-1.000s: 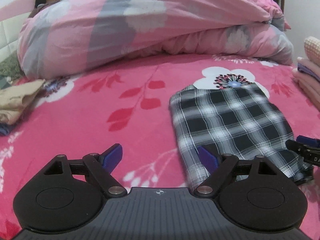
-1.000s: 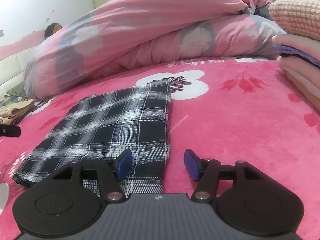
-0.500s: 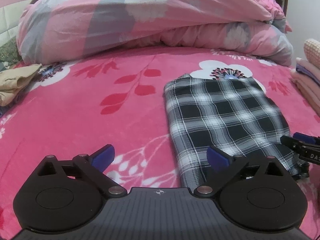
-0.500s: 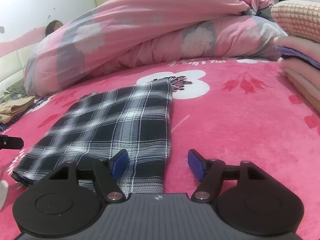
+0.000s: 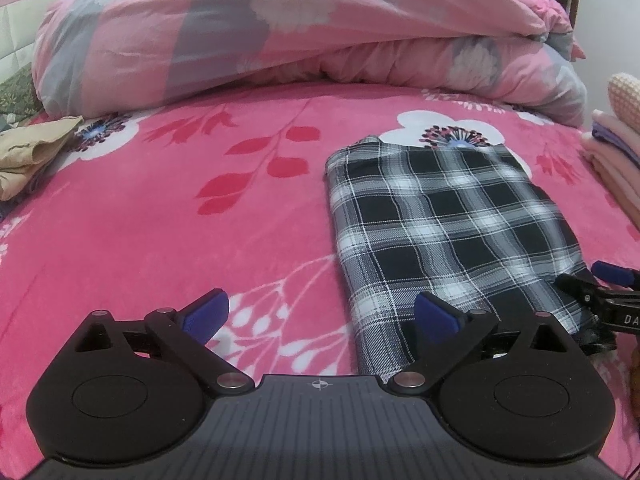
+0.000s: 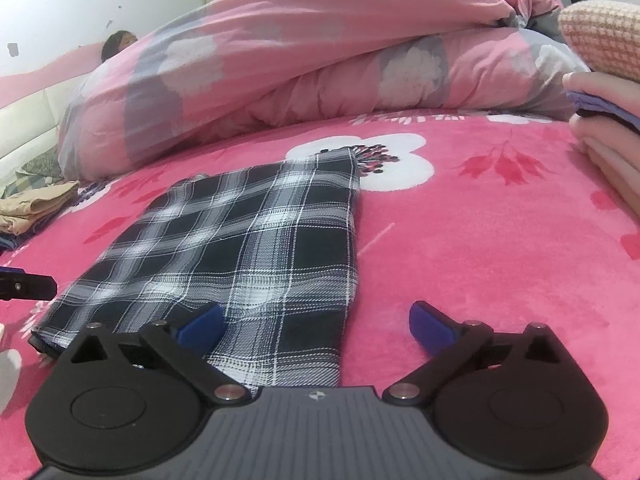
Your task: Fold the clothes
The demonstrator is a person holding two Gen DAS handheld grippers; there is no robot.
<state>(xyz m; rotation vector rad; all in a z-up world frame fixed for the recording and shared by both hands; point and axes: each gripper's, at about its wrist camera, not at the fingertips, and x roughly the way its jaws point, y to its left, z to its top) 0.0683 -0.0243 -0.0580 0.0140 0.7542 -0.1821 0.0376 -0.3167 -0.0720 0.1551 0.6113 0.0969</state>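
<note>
at the near edge: left gripper (image 5: 320,314) with its blue pads spread wide apart, nothing between them; its right pad sits over the near left corner of the plaid garment (image 5: 448,228)
right gripper: (image 6: 316,324) also spread wide, holding nothing, its left pad over the garment's near right part
task item: one black-and-white plaid garment, folded to a rectangle, flat on the bed, long side running away from both grippers
surface: bright pink floral blanket (image 5: 160,216) covering the bed
count: two grippers, one plaid garment, one comforter, one stack at the right
around: beige clothes (image 5: 28,152) at far left; stack of folded pink clothes (image 6: 608,148) at right, apart from the plaid
beyond: bulky pink-and-grey comforter (image 5: 280,28) heaped across the far side
room: white wall (image 6: 80,4) behind the bed
</note>
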